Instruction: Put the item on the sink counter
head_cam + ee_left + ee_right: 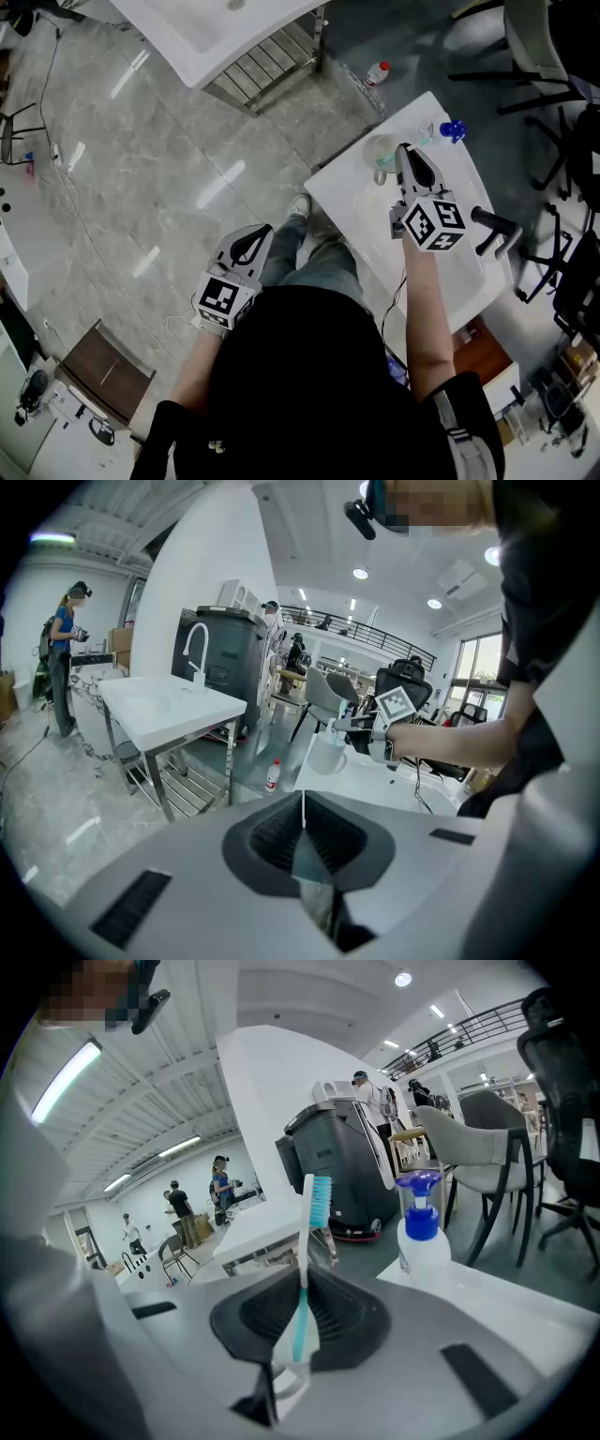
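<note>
My right gripper (305,1283) is shut on a toothbrush (310,1232) with a white and teal handle, which stands upright with its teal bristles at the top. In the head view the right gripper (405,152) hovers over the white sink counter (441,272), right beside a pale cup (381,156). A pump bottle with a blue top (418,1227) stands on the counter just beyond the brush. My left gripper (257,234) hangs low at my left side over the floor. Its jaws (302,803) are shut with nothing between them.
A black faucet (495,228) sticks up at the counter's right edge. A second white sink table (211,33) on a metal frame stands across the tiled floor, with a small water bottle (377,72) on the floor between them. Office chairs (562,84) crowd the right side.
</note>
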### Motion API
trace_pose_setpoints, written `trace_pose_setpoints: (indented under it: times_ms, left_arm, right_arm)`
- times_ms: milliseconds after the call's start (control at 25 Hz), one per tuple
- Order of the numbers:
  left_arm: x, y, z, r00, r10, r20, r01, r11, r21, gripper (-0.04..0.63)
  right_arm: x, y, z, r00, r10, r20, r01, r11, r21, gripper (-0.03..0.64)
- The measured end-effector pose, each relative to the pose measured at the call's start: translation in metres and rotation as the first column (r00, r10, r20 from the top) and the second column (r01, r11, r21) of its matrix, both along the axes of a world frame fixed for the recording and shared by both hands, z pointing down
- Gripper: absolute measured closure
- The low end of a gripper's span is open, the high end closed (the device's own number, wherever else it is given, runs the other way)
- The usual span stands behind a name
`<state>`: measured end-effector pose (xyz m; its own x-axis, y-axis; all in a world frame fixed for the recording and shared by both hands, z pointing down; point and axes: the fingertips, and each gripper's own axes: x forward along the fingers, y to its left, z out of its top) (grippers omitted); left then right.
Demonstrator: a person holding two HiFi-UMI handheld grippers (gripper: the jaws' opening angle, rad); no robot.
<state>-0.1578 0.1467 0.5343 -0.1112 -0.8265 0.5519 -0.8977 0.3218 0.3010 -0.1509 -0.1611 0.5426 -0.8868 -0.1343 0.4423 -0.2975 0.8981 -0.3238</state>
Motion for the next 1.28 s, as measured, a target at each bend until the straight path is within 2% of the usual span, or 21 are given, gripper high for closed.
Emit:
trace_pose_setpoints:
  times_ms: [600,1280]
  left_arm:
    - [-0.005,-0.002,0.002,1.000,-0.026,-0.014,0.026,1.000,0.016,0.569]
    - [-0.009,0.000,0.000,0.999,-0.044,-0.015,0.044,0.999,0.027,0.569]
  right_arm:
    - [-0.007,0.000,0.023,0.992,-0.037,-0.118,0.038,0.999,0.004,0.569]
    - [-0.009,0.000,0.029,0.985,-0.032,-0.169,0.034,0.999,0.011,0.568]
